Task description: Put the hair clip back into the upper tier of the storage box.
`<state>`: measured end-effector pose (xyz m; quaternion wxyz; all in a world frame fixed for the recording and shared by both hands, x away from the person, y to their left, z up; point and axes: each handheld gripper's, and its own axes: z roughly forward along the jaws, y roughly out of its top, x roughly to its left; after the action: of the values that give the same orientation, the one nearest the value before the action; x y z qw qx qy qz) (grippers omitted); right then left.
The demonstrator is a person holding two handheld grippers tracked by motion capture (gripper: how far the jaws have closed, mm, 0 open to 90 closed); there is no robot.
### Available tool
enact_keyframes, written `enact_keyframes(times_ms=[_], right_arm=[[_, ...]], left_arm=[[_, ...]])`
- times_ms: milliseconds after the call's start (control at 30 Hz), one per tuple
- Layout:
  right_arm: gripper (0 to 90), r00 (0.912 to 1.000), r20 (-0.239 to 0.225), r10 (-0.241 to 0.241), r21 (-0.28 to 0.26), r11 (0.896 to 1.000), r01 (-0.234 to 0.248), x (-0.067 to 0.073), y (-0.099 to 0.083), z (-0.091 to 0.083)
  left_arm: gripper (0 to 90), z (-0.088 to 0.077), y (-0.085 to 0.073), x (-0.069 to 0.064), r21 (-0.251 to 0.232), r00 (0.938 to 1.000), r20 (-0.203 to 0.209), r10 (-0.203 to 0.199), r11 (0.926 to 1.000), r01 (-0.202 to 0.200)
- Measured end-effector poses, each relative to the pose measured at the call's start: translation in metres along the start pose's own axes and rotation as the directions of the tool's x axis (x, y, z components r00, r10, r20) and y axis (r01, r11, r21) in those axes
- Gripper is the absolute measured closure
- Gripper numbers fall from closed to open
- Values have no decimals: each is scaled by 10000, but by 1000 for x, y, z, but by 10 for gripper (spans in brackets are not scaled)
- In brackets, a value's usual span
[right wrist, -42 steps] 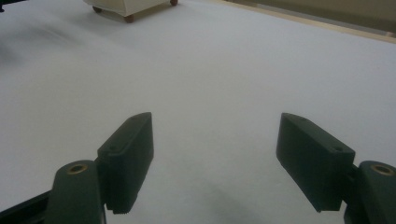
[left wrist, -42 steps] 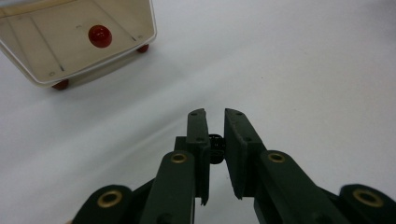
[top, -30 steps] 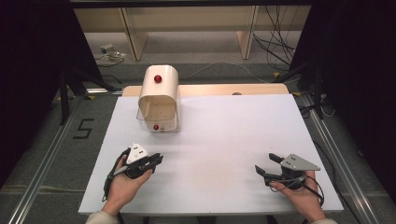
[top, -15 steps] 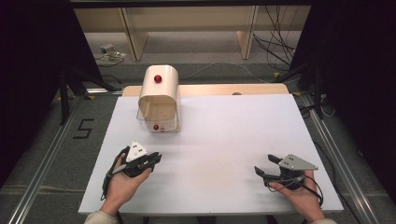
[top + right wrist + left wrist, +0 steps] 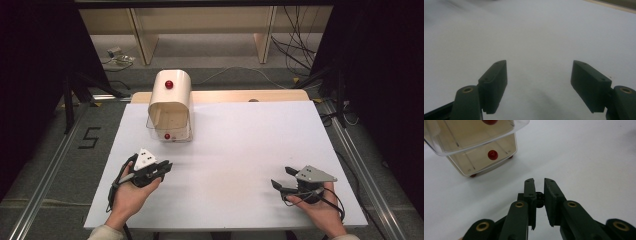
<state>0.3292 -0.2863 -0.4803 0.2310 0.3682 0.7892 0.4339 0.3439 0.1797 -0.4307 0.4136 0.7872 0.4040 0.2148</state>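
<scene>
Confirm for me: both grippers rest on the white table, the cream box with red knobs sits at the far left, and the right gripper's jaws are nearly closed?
Not quite. The right gripper stands wide open in the right gripper view; it is the left gripper whose jaws are nearly closed. The box and table are as you say.

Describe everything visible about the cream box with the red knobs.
The cream box has a rounded top and looks like plastic. It stands upright on the white table near its far left edge, its clear front facing the person. One red knob sits on top, another low on the front, small red feet beneath. Nothing else touches it.
</scene>
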Motion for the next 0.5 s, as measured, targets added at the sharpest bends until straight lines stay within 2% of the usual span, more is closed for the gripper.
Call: enact_keyframes(times_ms=[500], right_arm=[[302, 10000, 41, -1, 56, 10000, 1, 0, 0, 0]], left_arm=[[801, -4, 15, 2, -165, 9998, -179, 58, 9998, -61]])
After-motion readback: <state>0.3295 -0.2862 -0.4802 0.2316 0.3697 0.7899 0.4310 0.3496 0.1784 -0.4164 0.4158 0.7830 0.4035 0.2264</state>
